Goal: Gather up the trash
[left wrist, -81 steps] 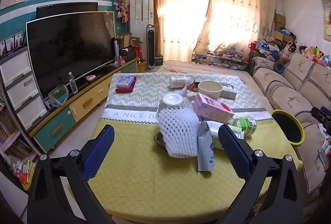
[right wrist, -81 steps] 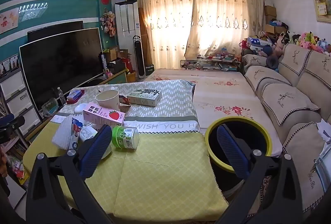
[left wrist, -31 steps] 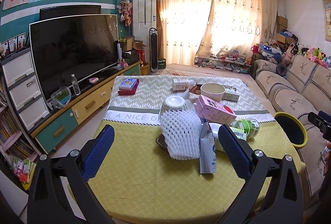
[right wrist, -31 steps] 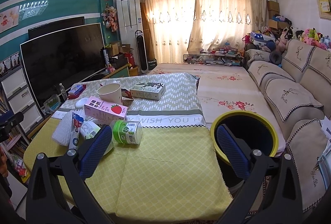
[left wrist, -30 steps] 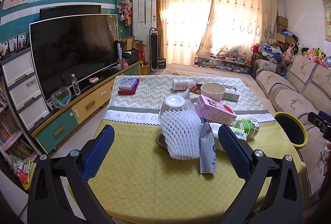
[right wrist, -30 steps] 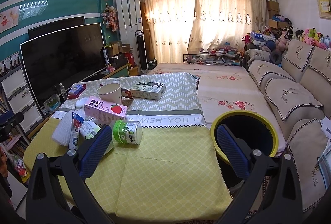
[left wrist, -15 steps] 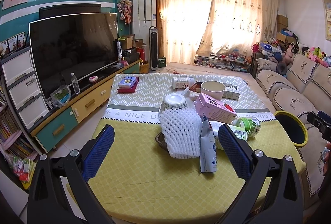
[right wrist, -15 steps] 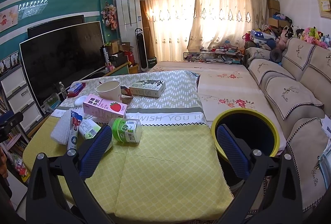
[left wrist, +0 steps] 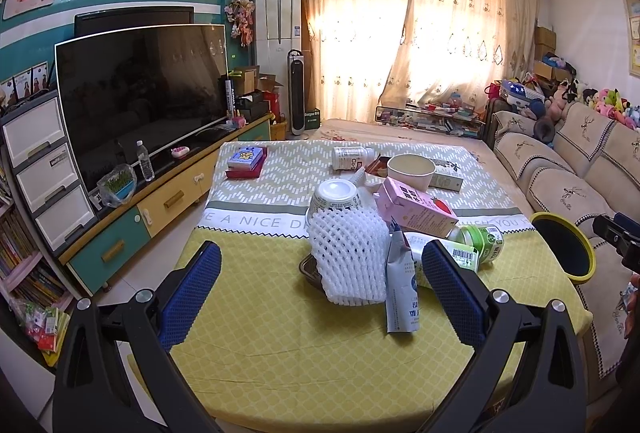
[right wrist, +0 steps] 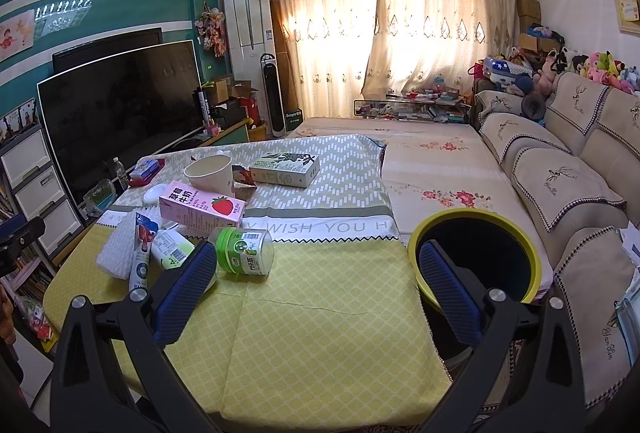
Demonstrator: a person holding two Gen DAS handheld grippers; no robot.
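Trash lies in a heap on the yellow-green tablecloth: a white foam net, a blue-white pouch, a pink strawberry milk carton, a green jar, an upturned bowl cup and a paper bowl. The carton and the jar also show in the right wrist view. My left gripper is open and empty, just short of the foam net. My right gripper is open and empty over the table's right part. A yellow-rimmed bin stands beside the table.
A TV on a low cabinet runs along the left. A sofa lines the right wall. A green box, a white bottle and books lie at the table's far end.
Both grippers have drifted slightly; the views have shifted a little. Nothing on the table has moved and both grippers have stayed open.
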